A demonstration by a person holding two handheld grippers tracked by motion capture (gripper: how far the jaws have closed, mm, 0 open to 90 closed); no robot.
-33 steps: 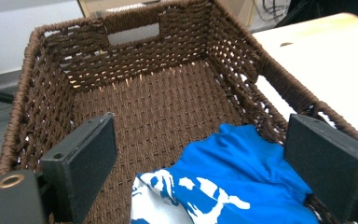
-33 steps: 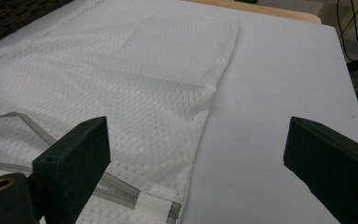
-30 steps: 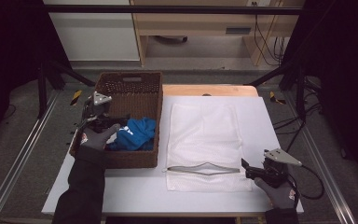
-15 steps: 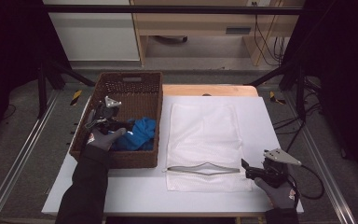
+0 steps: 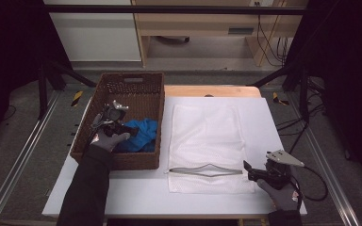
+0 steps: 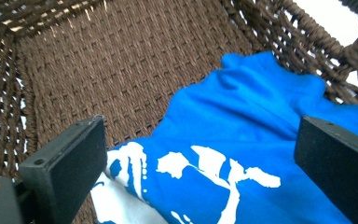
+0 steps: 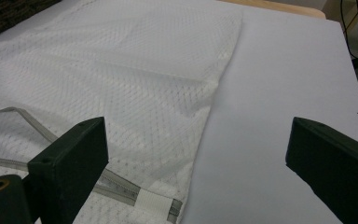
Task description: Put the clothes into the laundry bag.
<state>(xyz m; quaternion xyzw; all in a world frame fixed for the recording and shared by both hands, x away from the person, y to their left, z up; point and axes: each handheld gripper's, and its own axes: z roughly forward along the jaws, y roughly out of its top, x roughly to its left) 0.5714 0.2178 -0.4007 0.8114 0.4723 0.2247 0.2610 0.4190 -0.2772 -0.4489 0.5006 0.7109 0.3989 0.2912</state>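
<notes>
- The blue shirt (image 5: 139,135) with white print lies crumpled inside the brown wicker basket (image 5: 122,159), toward the basket's near right part; the far half of the basket floor is bare.
- Your left gripper (image 5: 131,132) hangs just above the shirt with its jaws wide apart and nothing between them.
- If you close too high, I think the jaws will catch only a thin fold and the cloth can slip out when you lift.
- If you go too deep, a jaw may hook the woven wall or floor and drag the basket.
- Your right gripper (image 5: 246,170) is also wide open and empty, at the near right corner of the white mesh laundry bag (image 5: 207,136).
- The bag lies flat on the table (image 5: 136,197); its zipper (image 5: 205,170) looks open and slightly wavy.
</notes>
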